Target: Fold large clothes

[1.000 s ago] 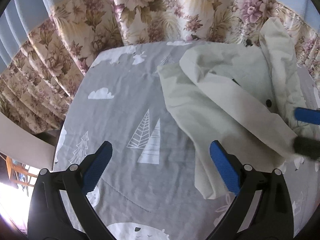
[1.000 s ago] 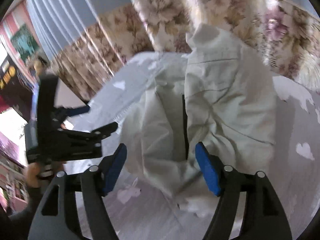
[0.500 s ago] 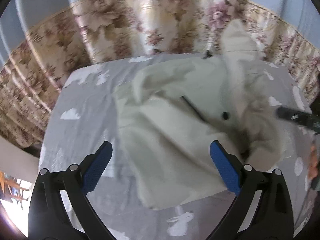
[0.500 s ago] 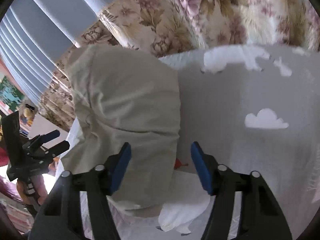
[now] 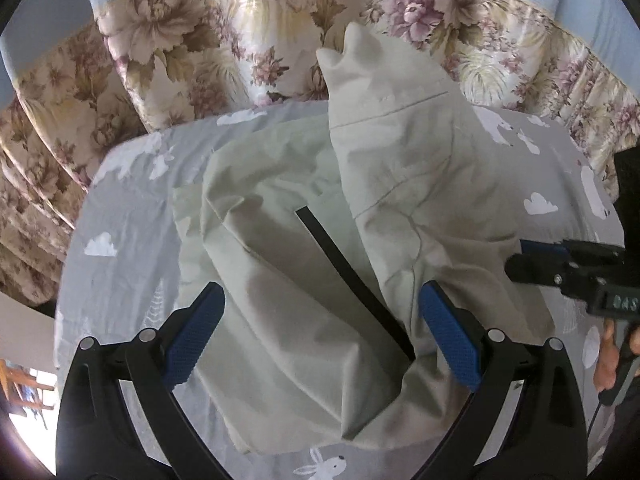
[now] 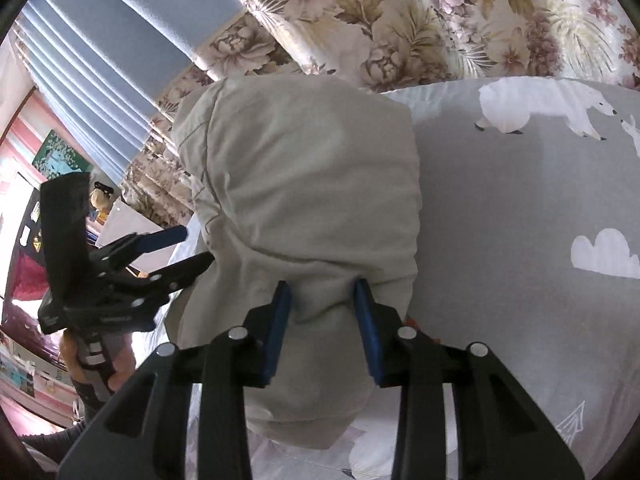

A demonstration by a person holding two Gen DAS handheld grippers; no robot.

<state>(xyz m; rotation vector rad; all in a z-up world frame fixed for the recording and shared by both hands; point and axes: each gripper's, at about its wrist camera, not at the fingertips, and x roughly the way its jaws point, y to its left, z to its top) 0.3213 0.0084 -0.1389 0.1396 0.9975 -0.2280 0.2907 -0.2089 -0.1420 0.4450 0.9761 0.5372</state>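
Left wrist view: the left gripper (image 5: 320, 332) hangs with its fingers wide apart over the cream garment (image 5: 304, 248), which lies crumpled on the grey printed sheet (image 5: 120, 216); nothing is clamped. Right wrist view: the right gripper (image 6: 323, 330) is closing its jaws on a bunched fold of the garment (image 6: 304, 184), and the blue pads (image 6: 276, 332) touch the cloth on both sides.

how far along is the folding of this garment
Barely started. Done: the garment lies on the sheet, still rumpled, no neat fold. In hand: right gripper closing on a raised bunch of cloth; left gripper open above it. Left: every fold.
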